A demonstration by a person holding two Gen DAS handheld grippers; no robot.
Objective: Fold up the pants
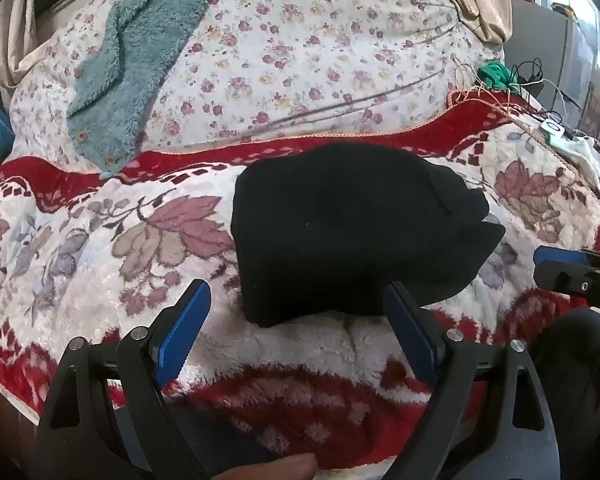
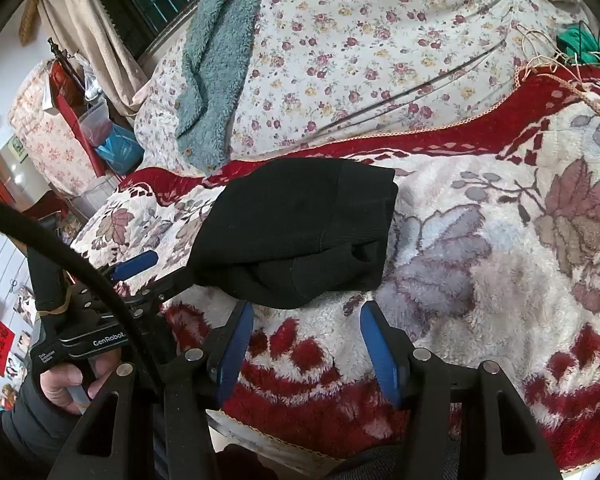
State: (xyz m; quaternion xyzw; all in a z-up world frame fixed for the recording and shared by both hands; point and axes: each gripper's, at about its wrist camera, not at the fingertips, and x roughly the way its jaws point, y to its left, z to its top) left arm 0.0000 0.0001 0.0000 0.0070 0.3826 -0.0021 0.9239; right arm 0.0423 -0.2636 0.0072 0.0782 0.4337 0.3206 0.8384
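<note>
The black pants (image 1: 348,232) lie folded into a thick bundle on the red and white floral blanket (image 1: 100,248). My left gripper (image 1: 296,304) stands open just short of the bundle's near edge, its blue pads wide apart and nothing between them. In the right wrist view the same pants (image 2: 300,236) sit just beyond my right gripper (image 2: 306,316), which is open too, its pads apart over bare blanket (image 2: 480,280). The left gripper (image 2: 140,264) shows there at the left, held by a hand (image 2: 64,388). The right gripper's tip (image 1: 560,260) shows at the left wrist view's right edge.
A teal fleece garment (image 1: 120,80) lies on the flowered quilt (image 1: 300,60) behind the blanket. Cables and a green item (image 1: 496,74) crowd the far right corner. Curtains, a window and stacked bins (image 2: 112,140) stand beyond the bed's left side.
</note>
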